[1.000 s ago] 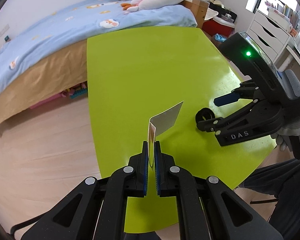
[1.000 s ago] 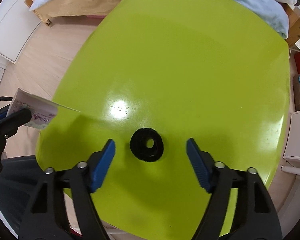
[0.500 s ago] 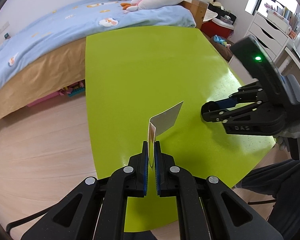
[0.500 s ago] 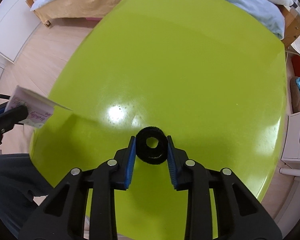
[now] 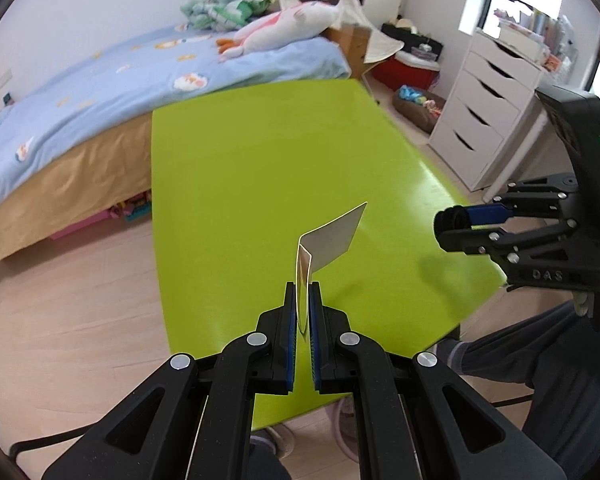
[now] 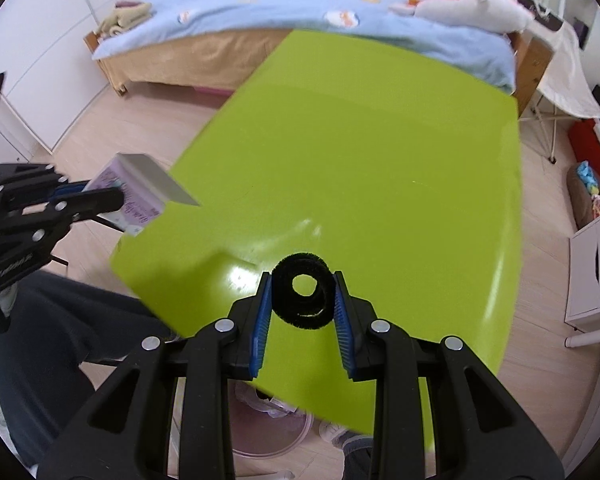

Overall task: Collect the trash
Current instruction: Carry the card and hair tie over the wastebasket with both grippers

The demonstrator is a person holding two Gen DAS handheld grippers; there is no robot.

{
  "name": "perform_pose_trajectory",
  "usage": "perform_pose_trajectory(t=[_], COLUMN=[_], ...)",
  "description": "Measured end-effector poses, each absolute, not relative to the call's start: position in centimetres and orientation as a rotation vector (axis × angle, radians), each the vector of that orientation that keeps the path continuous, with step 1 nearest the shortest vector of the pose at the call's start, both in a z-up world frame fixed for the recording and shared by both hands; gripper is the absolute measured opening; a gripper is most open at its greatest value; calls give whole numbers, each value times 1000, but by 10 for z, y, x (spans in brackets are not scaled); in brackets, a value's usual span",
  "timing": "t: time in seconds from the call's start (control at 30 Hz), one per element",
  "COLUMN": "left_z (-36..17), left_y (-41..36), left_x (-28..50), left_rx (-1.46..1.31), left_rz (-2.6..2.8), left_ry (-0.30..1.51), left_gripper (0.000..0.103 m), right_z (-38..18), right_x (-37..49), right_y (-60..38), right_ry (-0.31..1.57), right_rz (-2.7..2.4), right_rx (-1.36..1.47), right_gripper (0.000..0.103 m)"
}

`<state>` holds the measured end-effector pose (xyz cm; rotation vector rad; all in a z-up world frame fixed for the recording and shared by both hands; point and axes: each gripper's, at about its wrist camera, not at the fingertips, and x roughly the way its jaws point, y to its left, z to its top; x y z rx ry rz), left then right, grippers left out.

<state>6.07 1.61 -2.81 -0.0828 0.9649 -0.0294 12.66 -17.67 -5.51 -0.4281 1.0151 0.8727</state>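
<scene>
My left gripper (image 5: 303, 292) is shut on a folded paper wrapper (image 5: 332, 238), held upright above the near edge of the green table (image 5: 260, 168). The wrapper also shows in the right wrist view (image 6: 140, 190), pinched by the left gripper (image 6: 100, 200). My right gripper (image 6: 300, 300) is shut on a black fuzzy ring (image 6: 302, 289), lifted above the table (image 6: 380, 160). In the left wrist view the right gripper (image 5: 456, 222) hangs over the table's right edge with the ring's edge (image 5: 445, 220) at its tips.
A bed with a blue cover (image 5: 100, 92) stands behind the table. White drawers (image 5: 488, 116) stand at the right. A pink bin (image 6: 268, 428) sits on the floor under the table's near edge. The person's legs (image 6: 60, 340) are at the left.
My right gripper closed on the black ring on the table, then lifted it off the surface. The left gripper kept its hold on the wrapper and rose a little.
</scene>
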Motion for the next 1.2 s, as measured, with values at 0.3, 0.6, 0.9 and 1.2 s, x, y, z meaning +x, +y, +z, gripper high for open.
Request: perform_pose_trajectory(t=[0.3, 0.6, 0.9, 1.2], left_z=[-10, -10, -24, -23], left_y=[-17, -40, -52, -52], left_x=[22, -19, -53, -61], left_rx=[-77, -73, -128, -111], left_rz=[-69, -99, -125, -118], left_ry=[890, 868, 886, 893], left_gripper=[5, 5, 5, 5], right_z=[-18, -22, -33, -46], right_x=[57, 7, -17, -25], right_y=[-240, -273, -289, -283], right_ry=[888, 874, 910, 942], right_rz=[907, 925, 953, 987], right_rx=[-354, -327, -291, -293], right_gripper=[29, 29, 29, 29])
